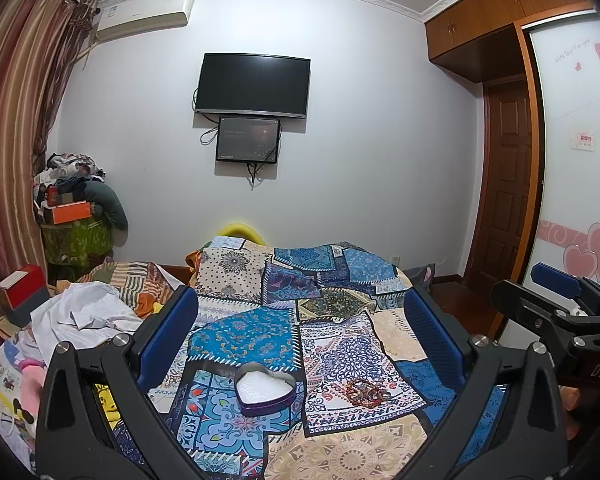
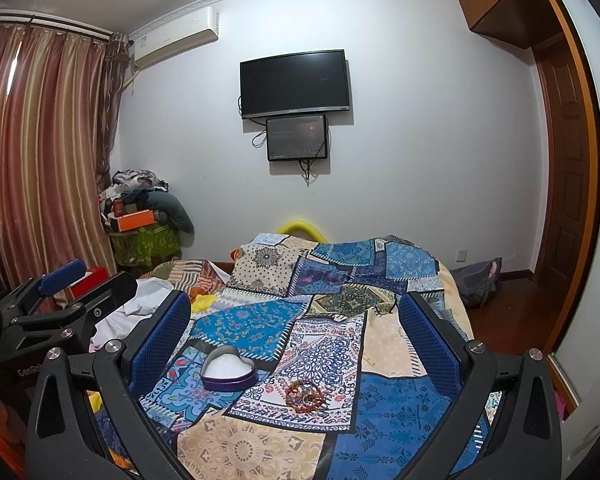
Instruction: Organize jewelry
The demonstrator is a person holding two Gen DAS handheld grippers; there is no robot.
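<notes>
Left wrist view: rides behind the left gripper (image 1: 300, 324), low over the near end of the bed (image 1: 340, 452), facing down its length toward the far wall and television (image 1: 253, 85); right gripper (image 1: 556, 284) enters at its right edge.

Right wrist view: same height and heading from behind the right gripper (image 2: 294, 326), set to the right; left gripper (image 2: 64, 276) shows at its left edge.

Shared: bed, heart-shaped tin (image 1: 265, 390), bracelet pile (image 1: 366, 392), television, far wall.
</notes>
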